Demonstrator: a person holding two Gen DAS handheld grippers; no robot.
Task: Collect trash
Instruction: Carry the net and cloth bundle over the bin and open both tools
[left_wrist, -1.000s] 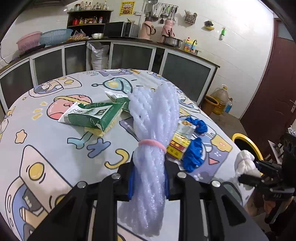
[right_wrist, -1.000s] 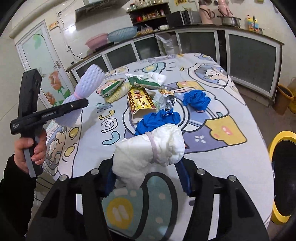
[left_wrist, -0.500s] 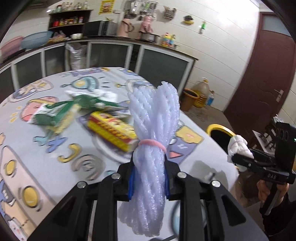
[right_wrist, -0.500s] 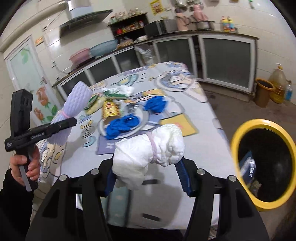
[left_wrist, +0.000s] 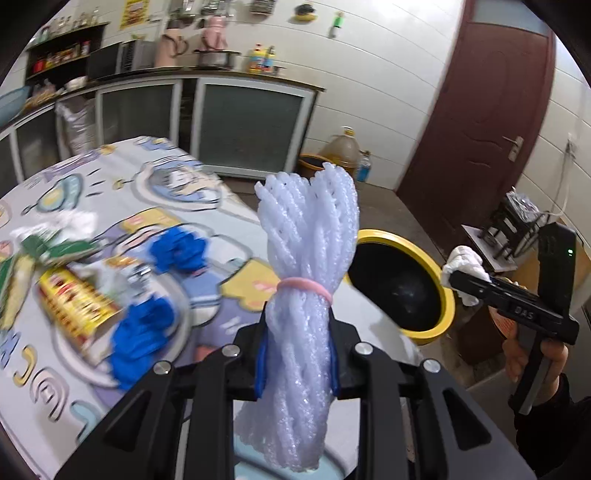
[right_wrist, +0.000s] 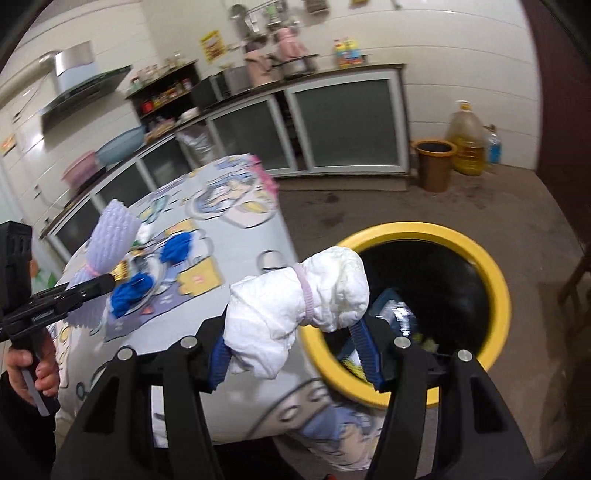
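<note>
My left gripper (left_wrist: 297, 354) is shut on a white foam net bundle (left_wrist: 306, 266) tied with a pink band, held above the table edge. My right gripper (right_wrist: 293, 350) is shut on a white crumpled bundle (right_wrist: 299, 291), also pink-banded, right at the near rim of the yellow-rimmed trash bin (right_wrist: 498, 295). The bin (left_wrist: 439, 295) also shows in the left wrist view, beyond the table, with the right gripper (left_wrist: 461, 273) at its right rim. Some trash lies inside the bin.
On the cartoon-print tablecloth (left_wrist: 229, 225) lie blue crumpled pieces (left_wrist: 144, 332), a yellow-red box (left_wrist: 77, 302) and a green packet (left_wrist: 51, 247). A brown bucket (right_wrist: 434, 162) and oil jug (right_wrist: 467, 140) stand by the cabinets. A dark red door (left_wrist: 480, 122) is at the right.
Both grippers swung right, away from the table middle, toward the bin. The right gripper with its white bundle now reaches the bin's rim. Both grips held.
</note>
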